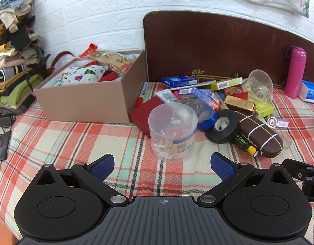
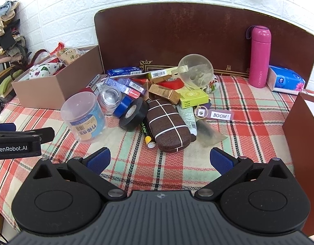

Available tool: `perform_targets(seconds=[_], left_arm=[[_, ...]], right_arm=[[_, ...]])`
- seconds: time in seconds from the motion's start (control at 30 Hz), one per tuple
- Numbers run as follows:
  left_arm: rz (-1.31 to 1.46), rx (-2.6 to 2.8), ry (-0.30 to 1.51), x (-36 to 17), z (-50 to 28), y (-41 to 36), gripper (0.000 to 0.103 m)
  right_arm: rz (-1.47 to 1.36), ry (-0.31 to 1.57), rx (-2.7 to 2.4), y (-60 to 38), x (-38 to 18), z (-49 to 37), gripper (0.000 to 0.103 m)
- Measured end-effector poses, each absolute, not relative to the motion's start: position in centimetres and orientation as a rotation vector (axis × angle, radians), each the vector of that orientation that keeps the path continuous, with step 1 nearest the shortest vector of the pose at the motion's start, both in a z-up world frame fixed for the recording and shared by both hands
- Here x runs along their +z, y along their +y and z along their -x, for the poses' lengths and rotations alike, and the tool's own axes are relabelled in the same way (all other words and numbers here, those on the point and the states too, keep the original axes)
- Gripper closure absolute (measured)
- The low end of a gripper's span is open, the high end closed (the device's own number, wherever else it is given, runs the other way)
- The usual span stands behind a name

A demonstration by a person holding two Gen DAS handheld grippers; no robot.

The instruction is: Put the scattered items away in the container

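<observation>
A brown cardboard box (image 1: 83, 100) (image 2: 52, 90) stands at the back left and holds a patterned pouch (image 1: 83, 74) and snack packets. A pile of items lies on the plaid cloth to its right. A clear cotton-swab tub (image 1: 173, 132) (image 2: 85, 118) stands just ahead of my left gripper (image 1: 161, 166), which is open and empty. Behind it are a black tape roll (image 1: 223, 125) (image 2: 133, 113), a brown checked case (image 1: 259, 134) (image 2: 168, 124) and small boxes. My right gripper (image 2: 160, 161) is open and empty, just short of the case.
A pink flask (image 2: 259, 56) (image 1: 294, 72) and a blue tissue pack (image 2: 285, 80) stand at the back right by the dark headboard (image 2: 197, 36). Folded clothes (image 1: 13, 61) are stacked at the far left. A brown box edge (image 2: 300, 126) stands at the right.
</observation>
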State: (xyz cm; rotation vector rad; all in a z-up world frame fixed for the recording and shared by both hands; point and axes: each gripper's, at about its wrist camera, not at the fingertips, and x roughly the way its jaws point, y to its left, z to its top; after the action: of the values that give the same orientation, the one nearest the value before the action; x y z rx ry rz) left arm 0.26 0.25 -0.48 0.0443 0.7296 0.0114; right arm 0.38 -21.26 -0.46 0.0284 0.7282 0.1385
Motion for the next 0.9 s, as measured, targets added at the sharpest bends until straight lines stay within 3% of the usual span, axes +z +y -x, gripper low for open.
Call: perform_targets(seconds=[0.9], left_arm=[[-0.033, 0.013, 0.758, -1.4, -1.2, 0.3, 0.0]], right_arm=[[-0.03, 0.76, 0.148, -21.1, -1.3, -1.7, 0.0]])
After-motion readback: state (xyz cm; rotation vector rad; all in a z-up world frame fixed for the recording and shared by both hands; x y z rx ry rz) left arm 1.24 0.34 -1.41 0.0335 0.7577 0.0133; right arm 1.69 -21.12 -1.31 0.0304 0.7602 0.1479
